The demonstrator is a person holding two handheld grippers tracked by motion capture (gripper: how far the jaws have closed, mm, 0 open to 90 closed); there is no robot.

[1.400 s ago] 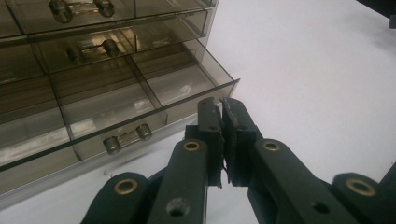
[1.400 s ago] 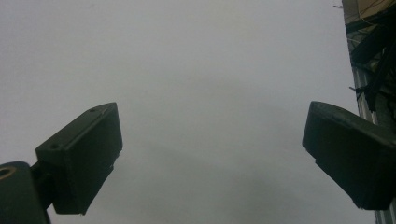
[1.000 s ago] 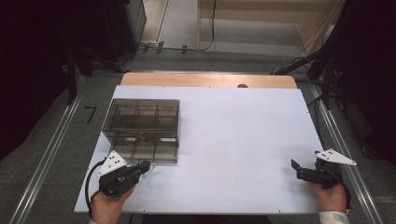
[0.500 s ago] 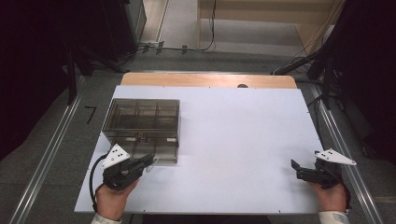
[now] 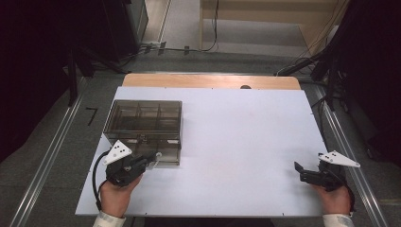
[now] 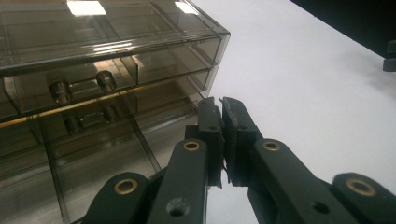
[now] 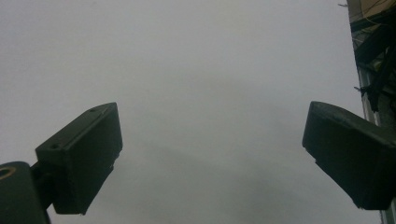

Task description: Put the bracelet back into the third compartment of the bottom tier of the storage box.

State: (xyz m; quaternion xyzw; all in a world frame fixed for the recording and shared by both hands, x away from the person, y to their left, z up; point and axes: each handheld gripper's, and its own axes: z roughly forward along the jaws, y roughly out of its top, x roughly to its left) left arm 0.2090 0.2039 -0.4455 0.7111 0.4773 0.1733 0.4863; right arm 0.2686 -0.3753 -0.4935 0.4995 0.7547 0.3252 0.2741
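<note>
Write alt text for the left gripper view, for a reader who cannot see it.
Black tongs, shut with nothing between them, point at the lower front corner of a smoky clear plastic drawer box on a white table. Two small round knobs show on an upper drawer front; whether the tips touch the box cannot be told.

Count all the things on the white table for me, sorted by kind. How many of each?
Smoky see-through drawer box: 1
Round drawer knobs on its front: 2
Hand-held grippers: 2, the left hand-held gripper shut at the box's front, the right hand-held gripper open over bare table
Total: 5
</note>
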